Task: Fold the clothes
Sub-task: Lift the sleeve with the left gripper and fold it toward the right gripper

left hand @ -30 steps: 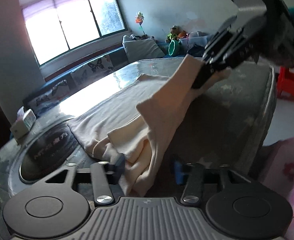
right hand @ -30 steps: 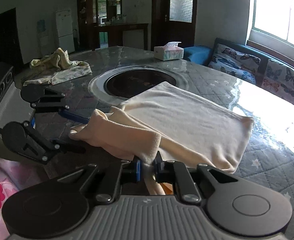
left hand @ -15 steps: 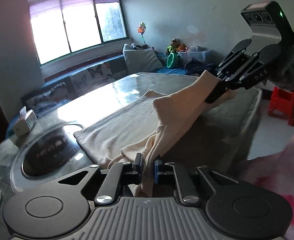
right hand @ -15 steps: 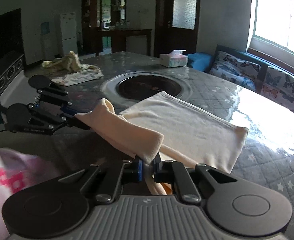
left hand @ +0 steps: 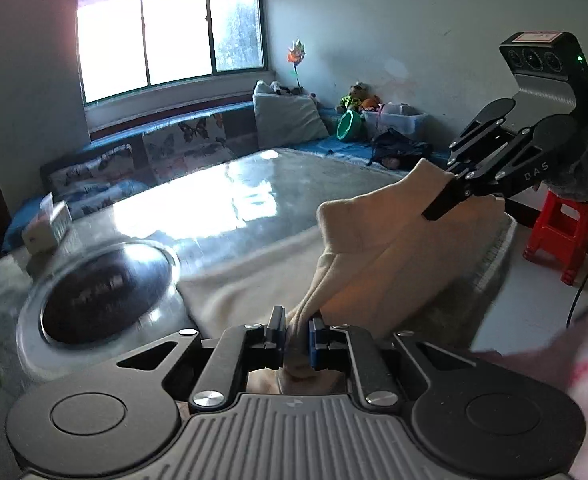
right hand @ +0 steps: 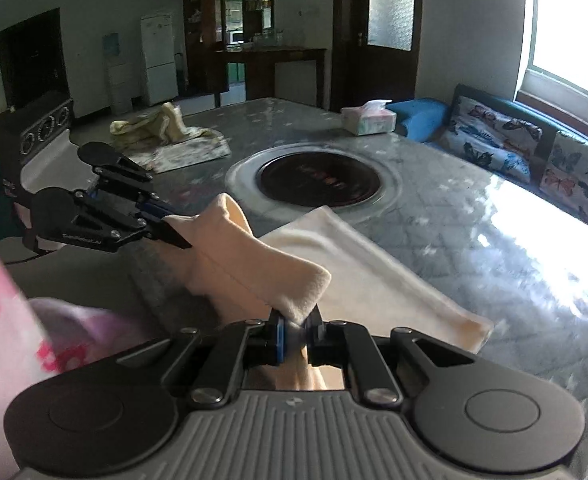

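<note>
Both tongs are clamped on the near edge of the cream garment (right hand: pixel 366 280): the left tongs (left hand: pixel 296 338) have gone from open around the cloth a second ago to pinched shut on it, and the right tongs (right hand: pixel 296 336) stay pinched on a corner. That edge now hangs raised between them, higher than a second ago, while the rest lies flat on the worktop (right hand: pixel 494 216) ahead. With both corners held, I judge a fold forward over the flat part is under way.

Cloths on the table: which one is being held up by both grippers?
The plain cream cloth near the round black inset, pinched by the left hand-held gripper and right hand-held gripper. The yellowish crumpled pile lies untouched at the far end.
</note>
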